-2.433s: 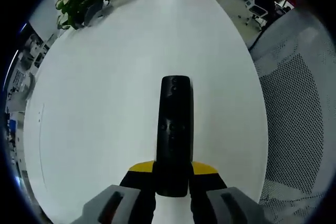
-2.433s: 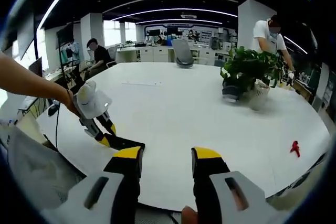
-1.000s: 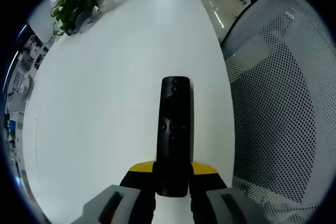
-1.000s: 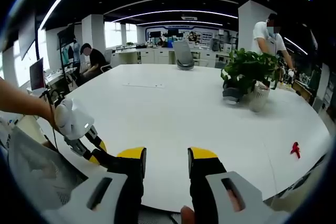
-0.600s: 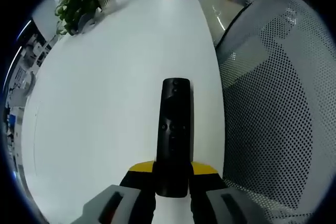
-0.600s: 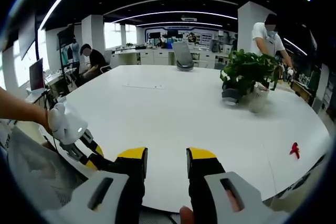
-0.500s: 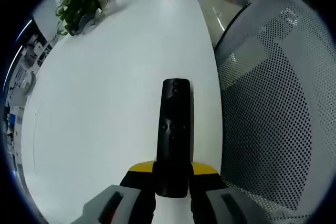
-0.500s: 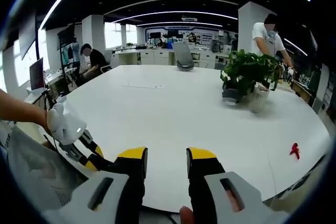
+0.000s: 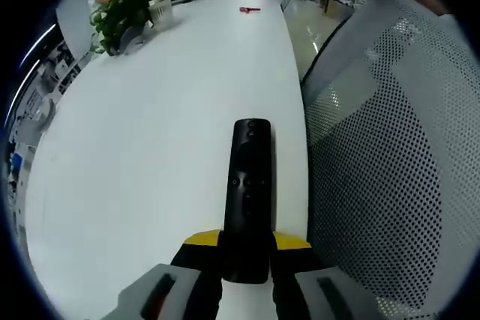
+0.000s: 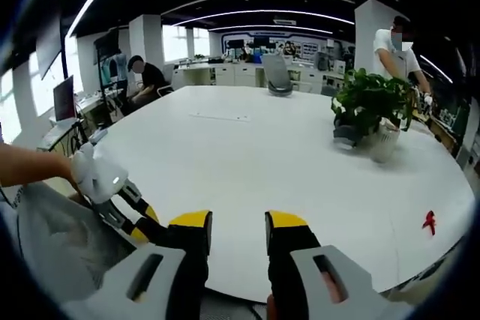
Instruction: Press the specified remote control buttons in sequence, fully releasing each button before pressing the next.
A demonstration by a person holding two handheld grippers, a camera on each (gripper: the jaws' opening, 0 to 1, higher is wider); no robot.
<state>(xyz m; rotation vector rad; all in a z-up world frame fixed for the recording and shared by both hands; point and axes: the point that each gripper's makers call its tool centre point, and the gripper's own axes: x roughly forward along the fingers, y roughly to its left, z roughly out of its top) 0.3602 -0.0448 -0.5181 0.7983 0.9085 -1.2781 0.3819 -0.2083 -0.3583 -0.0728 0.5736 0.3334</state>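
Remote control (image 9: 247, 192) in left gripper (image 9: 247, 249) (button labels unreadable)

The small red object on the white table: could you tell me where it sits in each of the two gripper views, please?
Left gripper view: the small red object lies at the top centre, on the far end of the white table, right of the potted plant.
Right gripper view: it lies at the right edge, near the table's rim, below and right of the plant.
Shared landmark: the potted plant.
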